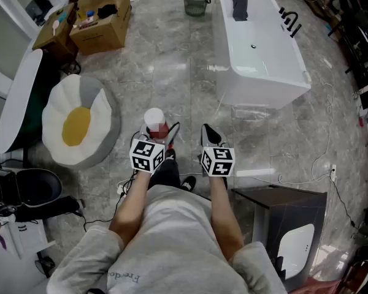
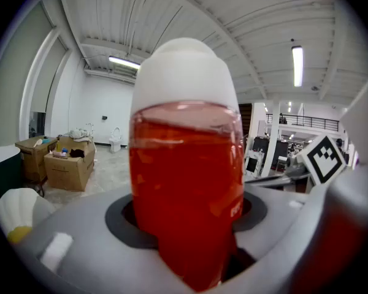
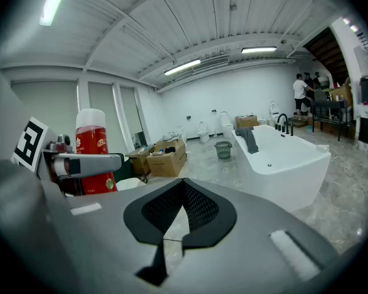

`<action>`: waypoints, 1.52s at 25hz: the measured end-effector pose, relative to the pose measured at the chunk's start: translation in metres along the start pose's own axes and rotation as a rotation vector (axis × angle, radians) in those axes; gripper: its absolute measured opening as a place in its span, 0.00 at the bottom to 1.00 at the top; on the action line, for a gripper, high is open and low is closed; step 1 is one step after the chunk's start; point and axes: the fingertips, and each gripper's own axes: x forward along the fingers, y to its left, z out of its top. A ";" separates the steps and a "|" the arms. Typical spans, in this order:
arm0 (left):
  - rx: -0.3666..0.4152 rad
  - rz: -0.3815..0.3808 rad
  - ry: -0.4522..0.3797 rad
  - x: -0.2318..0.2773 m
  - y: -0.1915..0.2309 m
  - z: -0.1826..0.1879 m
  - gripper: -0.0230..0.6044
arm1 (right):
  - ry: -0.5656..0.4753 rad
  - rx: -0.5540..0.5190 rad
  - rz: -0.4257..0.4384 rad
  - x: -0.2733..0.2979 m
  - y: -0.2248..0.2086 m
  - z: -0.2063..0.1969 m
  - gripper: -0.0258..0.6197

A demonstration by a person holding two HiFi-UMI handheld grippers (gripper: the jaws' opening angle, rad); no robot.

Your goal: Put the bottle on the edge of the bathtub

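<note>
Here the left gripper (image 1: 159, 138) clasps the red bottle (image 1: 154, 118) wide-jawed, while the right gripper (image 1: 210, 132) is clenched empty.

Left gripper (image 2: 189, 250) is clamped on a bottle (image 2: 185, 164). Its grey jaws sit on either side of the lower body, and the dark pad surrounds are visible to left and right of it. The bottle stands upright and fills the centre of the view. It has a clear wall, red liquid up to a level line near the shoulder, and a rounded white cap (image 2: 184, 72) on top. Behind at left, two open cardboard boxes (image 2: 64, 163) rest on a pale stone floor (image 2: 107, 173). A white toilet (image 2: 115, 141) stands against the far wall. A white and yellow cushion (image 2: 15, 216) shows at lower left. A black-and-white marker cube (image 2: 324, 158) shows at right. Strip lights (image 2: 297, 66) are lit on the ribbed ceiling.
</note>
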 end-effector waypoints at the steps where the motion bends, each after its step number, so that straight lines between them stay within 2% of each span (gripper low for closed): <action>1: 0.003 -0.002 0.000 0.001 0.000 0.002 0.56 | -0.002 -0.001 0.002 0.001 0.001 0.002 0.04; 8: 0.010 0.006 -0.002 -0.006 0.001 0.003 0.56 | -0.013 0.022 0.032 0.002 0.005 0.004 0.04; 12: -0.007 0.025 0.018 -0.005 0.015 -0.006 0.56 | -0.040 0.097 0.067 0.008 0.003 0.008 0.04; 16: -0.021 0.033 0.028 0.009 0.035 -0.006 0.56 | -0.018 0.089 0.065 0.028 -0.002 0.008 0.04; 27: -0.051 0.003 0.038 0.105 0.092 0.026 0.56 | 0.057 0.093 0.028 0.110 -0.037 0.027 0.04; 32: -0.040 -0.044 0.039 0.157 0.123 0.048 0.56 | 0.068 0.077 0.017 0.165 -0.049 0.053 0.04; 38: -0.014 -0.089 0.020 0.204 0.165 0.080 0.56 | 0.058 0.043 0.031 0.226 -0.044 0.092 0.04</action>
